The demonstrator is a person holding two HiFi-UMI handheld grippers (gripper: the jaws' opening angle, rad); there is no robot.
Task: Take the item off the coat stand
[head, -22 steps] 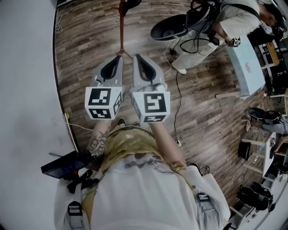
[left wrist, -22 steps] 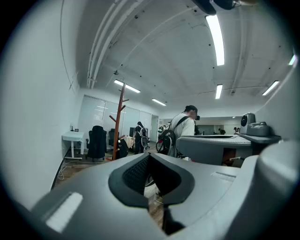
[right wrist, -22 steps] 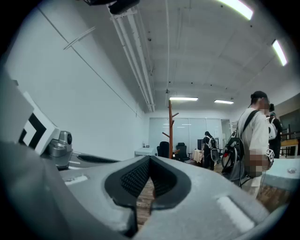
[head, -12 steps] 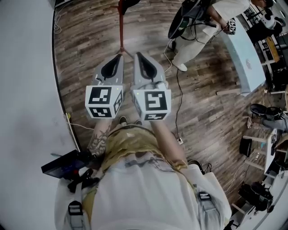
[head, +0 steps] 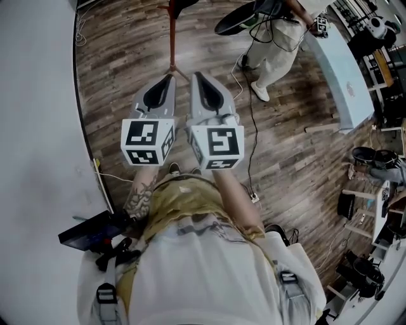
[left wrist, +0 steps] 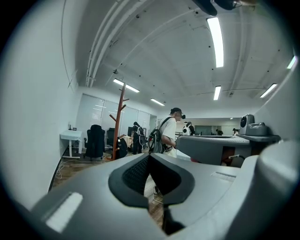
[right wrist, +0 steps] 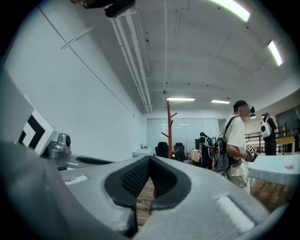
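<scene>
One coat stand (head: 171, 38) is seen ahead of the person who holds the grippers, set on the wooden floor (head: 120, 76) near the white wall (head: 38, 127). It is made of reddish-brown wood. It has a slim upright pole, short pegs angled upward near the top, and splayed feet at the bottom. A dark item (head: 183, 4) is seen at the stand in the head view, but it is cut off by the top edge, so its kind cannot be told. In the left gripper view a dark bundle (left wrist: 121, 147) is seen low against the pole, and whether it hangs from a peg cannot be told.

The left gripper (head: 167, 79) and the right gripper (head: 195, 77) are held level and side by side, just apart. Both are pointed toward the stand and kept well short of it. On the left gripper the jaws are brought together at the tips, and nothing is caught between them. On the right gripper the jaws are likewise closed tip to tip, and nothing is held. Neither the stand nor the dark item is touched by either gripper. Another person (head: 276, 44) with a backpack is seen standing to the right of the stand.
</scene>
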